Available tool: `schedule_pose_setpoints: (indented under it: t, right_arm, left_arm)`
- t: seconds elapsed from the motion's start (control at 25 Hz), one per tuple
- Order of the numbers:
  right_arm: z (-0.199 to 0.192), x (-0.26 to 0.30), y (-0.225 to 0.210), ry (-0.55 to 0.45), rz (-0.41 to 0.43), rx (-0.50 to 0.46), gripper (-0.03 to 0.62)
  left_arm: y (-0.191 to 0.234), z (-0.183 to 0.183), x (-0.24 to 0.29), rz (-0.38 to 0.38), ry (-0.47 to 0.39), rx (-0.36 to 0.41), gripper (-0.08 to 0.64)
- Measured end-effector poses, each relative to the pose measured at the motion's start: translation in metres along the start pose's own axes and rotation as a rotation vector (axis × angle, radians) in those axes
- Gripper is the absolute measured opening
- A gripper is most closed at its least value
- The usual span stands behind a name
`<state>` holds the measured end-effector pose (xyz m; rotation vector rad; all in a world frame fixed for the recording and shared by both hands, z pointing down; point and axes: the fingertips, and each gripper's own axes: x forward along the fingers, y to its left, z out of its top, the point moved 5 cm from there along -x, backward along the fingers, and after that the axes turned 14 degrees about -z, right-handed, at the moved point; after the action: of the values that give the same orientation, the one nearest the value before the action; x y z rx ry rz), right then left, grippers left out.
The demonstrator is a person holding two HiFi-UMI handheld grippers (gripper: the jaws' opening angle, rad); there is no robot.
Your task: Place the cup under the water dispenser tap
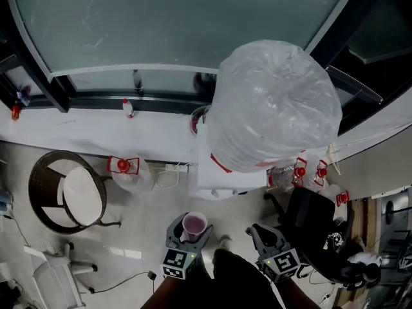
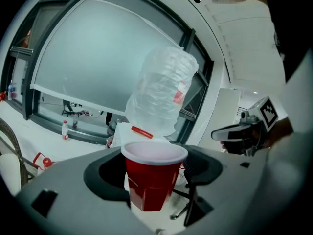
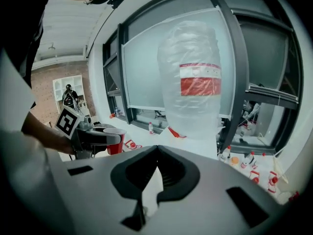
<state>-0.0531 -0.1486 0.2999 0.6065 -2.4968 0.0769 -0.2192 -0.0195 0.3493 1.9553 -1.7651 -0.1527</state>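
Holding red cup point(image 2: 152, 180) upright between left gripper point(image 1: 192, 232) jaws | right gripper point(image 3: 156, 153) jaws together, empty

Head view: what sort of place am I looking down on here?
Probably an office or lab corner: a white water dispenser carrying a big clear plastic bottle, tall dark-framed glass windows behind it, and what looks like a black office chair beside it.

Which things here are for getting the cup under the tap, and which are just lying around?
For the job: red cup, held in the left tongs; water dispenser with its big bottle.
Just lying about: wicker chair, small red-capped bottle, black office chair.
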Motion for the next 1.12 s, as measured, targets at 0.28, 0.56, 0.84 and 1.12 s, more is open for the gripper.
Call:
schedule_pose_setpoints:
  t: [0.28, 0.56, 0.84, 1.12]
  right_arm:
    - [0.002, 0.007, 0.003, -0.027, 0.024, 0.065, -0.002]
    - [-0.036, 0.003, 0.003, -0.019, 0.089, 0.107, -0.002]
    - [-0.087, 0.018, -0.039, -0.066, 0.104, 0.082, -0.002]
    - [-0.151, 0.034, -0.044, -0.068, 0.093, 0.129, -0.002]
  left_arm:
    - [0.028, 0.000, 0.014, 0.031, 0.014, 0.018, 0.334]
    - [0.024, -0.022, 0.027, 0.083, 0.052, 0.092, 0.334]
    - [0.003, -0.050, 0.054, 0.167, 0.004, 0.092, 0.334]
    - [0.002, -0.119, 0.089, 0.163, 0.036, 0.096, 0.334]
